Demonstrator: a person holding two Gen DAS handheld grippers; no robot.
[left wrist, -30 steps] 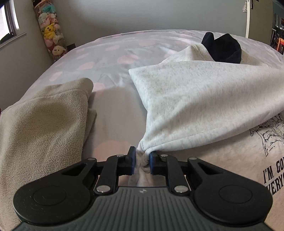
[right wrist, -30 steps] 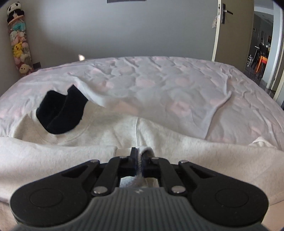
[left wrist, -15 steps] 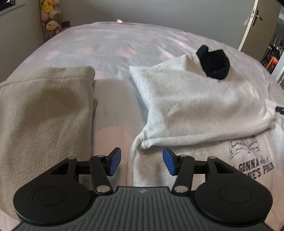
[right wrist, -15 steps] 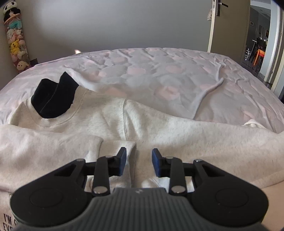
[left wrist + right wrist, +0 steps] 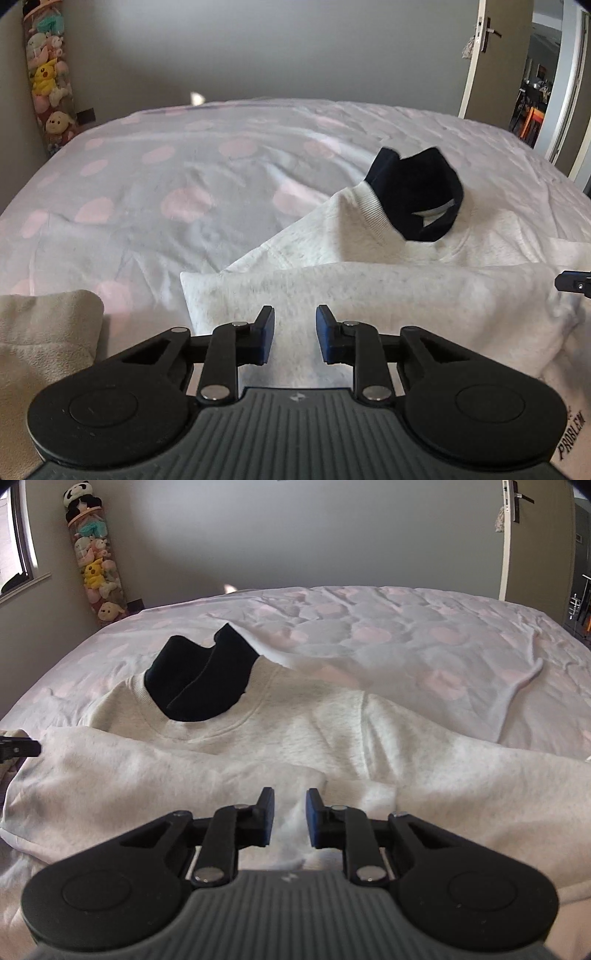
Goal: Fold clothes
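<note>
Left wrist view: the left gripper (image 5: 294, 334) is hovering over the folded sleeve of the grey sweatshirt (image 5: 388, 295) lying on the bed (image 5: 184, 177), its jaws narrowly apart and closing, gripping nothing. Right wrist view: the right gripper (image 5: 289, 818) is closing likewise above the sweatshirt, pads clear of the fabric.

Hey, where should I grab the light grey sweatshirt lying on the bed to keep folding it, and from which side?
Grip the light grey sweatshirt at the near-left corner of its folded sleeve, coming from the left: that free, crisp corner lies flat, ahead of the closing left tool.
</note>
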